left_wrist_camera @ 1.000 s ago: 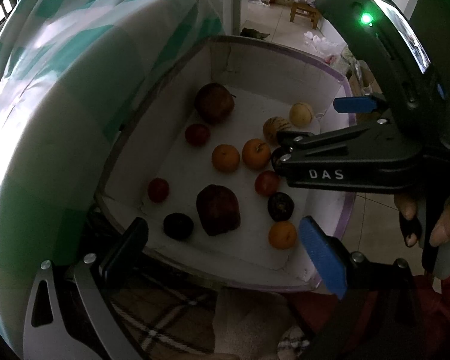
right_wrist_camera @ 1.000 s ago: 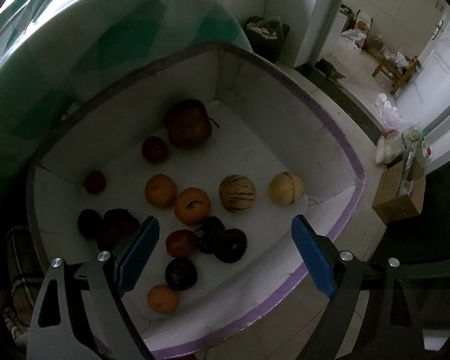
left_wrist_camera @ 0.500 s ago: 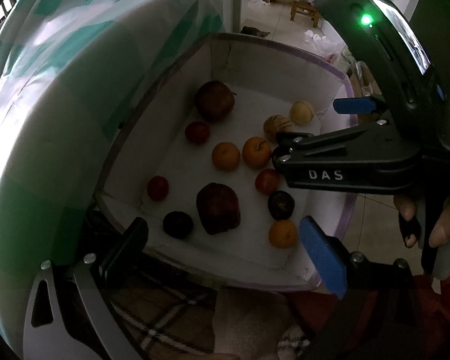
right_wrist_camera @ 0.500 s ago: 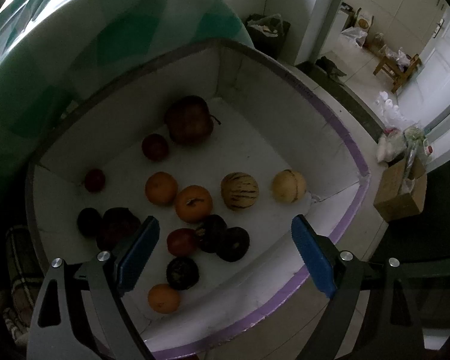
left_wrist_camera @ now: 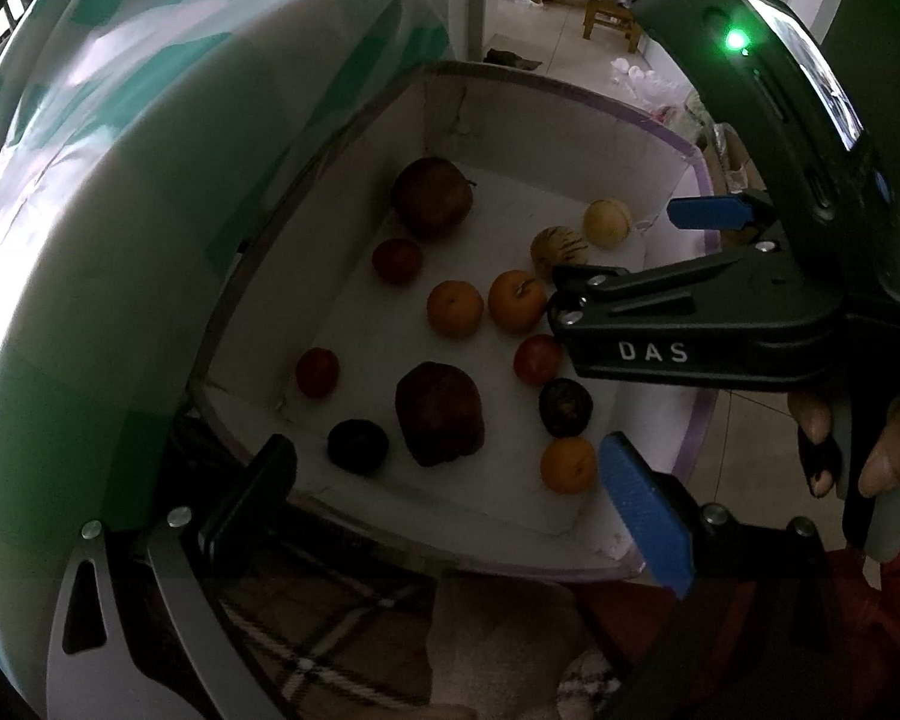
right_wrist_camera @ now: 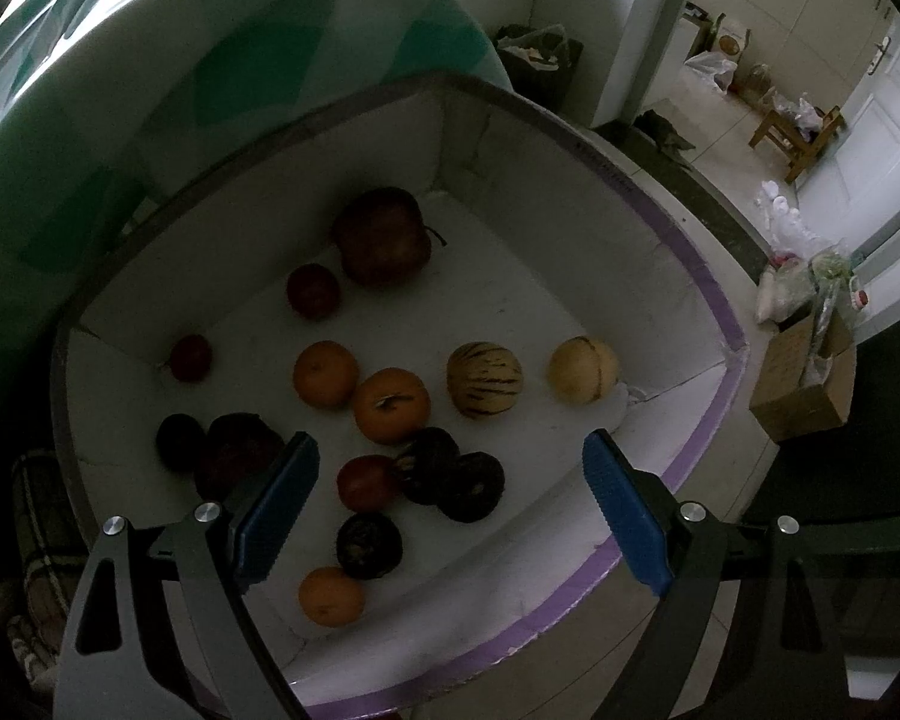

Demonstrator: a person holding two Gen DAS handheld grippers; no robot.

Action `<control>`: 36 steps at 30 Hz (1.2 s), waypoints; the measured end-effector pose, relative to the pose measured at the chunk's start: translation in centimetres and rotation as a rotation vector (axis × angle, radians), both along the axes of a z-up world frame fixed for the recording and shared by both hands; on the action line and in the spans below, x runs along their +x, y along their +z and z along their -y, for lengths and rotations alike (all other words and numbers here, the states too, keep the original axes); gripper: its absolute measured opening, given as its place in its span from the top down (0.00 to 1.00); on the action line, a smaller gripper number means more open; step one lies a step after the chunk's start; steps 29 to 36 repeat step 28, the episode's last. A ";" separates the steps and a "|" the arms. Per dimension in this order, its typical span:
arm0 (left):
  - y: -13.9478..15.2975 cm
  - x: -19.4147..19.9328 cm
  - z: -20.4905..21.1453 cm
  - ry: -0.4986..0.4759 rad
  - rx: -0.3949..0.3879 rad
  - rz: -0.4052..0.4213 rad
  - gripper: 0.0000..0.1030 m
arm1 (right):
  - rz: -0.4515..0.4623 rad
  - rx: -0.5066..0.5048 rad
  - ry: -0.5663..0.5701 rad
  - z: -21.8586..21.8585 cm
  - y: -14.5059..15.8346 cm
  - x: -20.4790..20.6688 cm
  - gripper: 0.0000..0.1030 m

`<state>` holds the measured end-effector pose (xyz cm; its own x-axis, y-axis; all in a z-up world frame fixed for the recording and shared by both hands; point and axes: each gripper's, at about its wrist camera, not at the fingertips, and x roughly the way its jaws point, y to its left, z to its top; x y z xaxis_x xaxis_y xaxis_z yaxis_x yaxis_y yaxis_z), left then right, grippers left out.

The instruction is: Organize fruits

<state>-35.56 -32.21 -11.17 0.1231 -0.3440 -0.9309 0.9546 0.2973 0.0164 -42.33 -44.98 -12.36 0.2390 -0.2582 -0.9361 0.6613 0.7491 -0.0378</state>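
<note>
Both my grippers, left (left_wrist_camera: 450, 510) and right (right_wrist_camera: 450, 504), wide apart and empty above the white box (right_wrist_camera: 570, 228) of fruits (right_wrist_camera: 390, 402).

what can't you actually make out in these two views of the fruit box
- Left wrist view: the right gripper crosses the box and covers part of the striped fruit and the two dark fruits beside the red one.
- Right wrist view: a blue finger hides part of the big dark red fruit.
- Both views: dim light, so the kind of the dark fruits is unclear.
- Right wrist view: the left gripper is out of frame.
</note>
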 end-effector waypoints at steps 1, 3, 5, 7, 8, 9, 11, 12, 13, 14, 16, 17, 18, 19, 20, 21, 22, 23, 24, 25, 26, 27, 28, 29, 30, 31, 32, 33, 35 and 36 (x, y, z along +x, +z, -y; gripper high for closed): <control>0.0 0.0 0.0 -0.001 0.000 0.000 0.02 | 0.000 0.001 0.001 0.0 0.0 0.1 0.16; 0.0 0.0 0.0 -0.002 0.000 0.000 0.02 | -0.001 0.002 0.001 0.0 -0.1 0.1 0.16; 0.0 0.0 0.0 -0.002 0.001 0.000 0.02 | -0.002 0.003 0.001 0.0 -0.2 0.1 0.16; 0.0 0.0 0.0 -0.002 0.002 -0.001 0.02 | -0.001 0.003 0.000 0.0 -0.2 0.1 0.16; 0.0 0.0 0.0 -0.002 0.001 -0.002 0.02 | -0.001 0.003 0.000 0.0 -0.2 0.2 0.16; 0.0 0.0 -0.1 -0.002 0.002 -0.002 0.02 | -0.001 0.003 0.000 0.0 -0.3 0.1 0.16; 0.0 0.0 -0.1 -0.003 0.003 -0.004 0.02 | -0.002 0.003 0.001 0.1 -0.2 0.2 0.16; 0.0 0.0 -0.2 -0.003 0.004 -0.004 0.02 | -0.002 0.003 0.001 0.0 -0.3 0.1 0.16; 0.0 0.0 -0.1 -0.003 0.004 -0.004 0.02 | -0.002 0.003 0.002 0.1 -0.2 0.2 0.16; 0.0 0.0 -0.1 -0.003 0.004 -0.006 0.02 | -0.002 0.003 0.002 0.1 -0.2 0.1 0.16; 0.0 0.1 -0.1 -0.001 0.003 -0.012 0.02 | -0.002 0.003 0.003 0.1 -0.2 0.2 0.16; 0.0 0.1 -0.1 0.002 -0.003 -0.014 0.02 | -0.002 0.003 0.003 0.1 -0.2 0.2 0.16; 0.1 0.1 -0.2 0.006 -0.007 -0.014 0.02 | -0.003 0.002 0.004 0.1 -0.2 0.1 0.16; 0.1 0.2 -0.2 0.008 -0.008 -0.013 0.02 | -0.003 0.002 0.002 0.1 -0.2 0.1 0.16; 0.1 0.2 -0.3 0.013 -0.008 -0.013 0.02 | -0.003 0.002 0.001 0.1 -0.2 0.1 0.16; 0.1 0.3 -0.2 0.015 -0.006 -0.015 0.02 | -0.003 0.002 0.001 0.1 -0.3 0.2 0.16; 0.1 0.3 -0.3 0.018 -0.005 -0.017 0.02 | -0.004 0.000 0.001 0.0 -0.3 0.2 0.16; 0.2 0.3 -0.2 0.017 -0.005 -0.017 0.02 | -0.006 -0.002 0.002 0.0 -0.4 0.2 0.16; 0.2 0.3 -0.2 0.017 -0.006 -0.017 0.02 | -0.009 -0.005 0.004 -0.1 -0.3 0.1 0.16; 0.4 0.2 -0.2 0.015 -0.011 -0.015 0.02 | -0.012 -0.007 0.006 -0.1 -0.3 0.1 0.16; 0.5 0.2 -0.2 0.012 -0.013 -0.014 0.02 | -0.016 -0.011 0.008 -0.2 -0.2 0.1 0.16; 0.6 0.1 -0.3 0.010 -0.017 -0.012 0.02 | -0.020 -0.013 0.009 -0.2 -0.2 0.1 0.16; 0.9 0.0 -0.4 0.008 -0.024 -0.009 0.02 | -0.028 -0.021 0.013 -0.3 0.0 0.1 0.16; 0.9 0.0 -0.4 0.008 -0.024 -0.009 0.02 | -0.028 -0.021 0.013 -0.3 0.0 0.1 0.16; 0.9 0.0 -0.4 0.008 -0.024 -0.009 0.02 | -0.028 -0.021 0.013 -0.3 0.0 0.1 0.16; 0.9 0.0 -0.4 0.008 -0.024 -0.009 0.02 | -0.028 -0.021 0.013 -0.3 0.0 0.1 0.16; 0.9 0.0 -0.4 0.008 -0.024 -0.009 0.02 | -0.028 -0.021 0.013 -0.3 0.0 0.1 0.16; 0.9 0.0 -0.4 0.008 -0.024 -0.009 0.02 | -0.028 -0.021 0.013 -0.3 0.0 0.1 0.16; 0.9 0.0 -0.4 0.008 -0.024 -0.009 0.02 | -0.028 -0.021 0.013 -0.3 0.0 0.1 0.16; 0.9 0.0 -0.4 0.008 -0.024 -0.009 0.02 | -0.028 -0.021 0.013 -0.3 0.0 0.1 0.16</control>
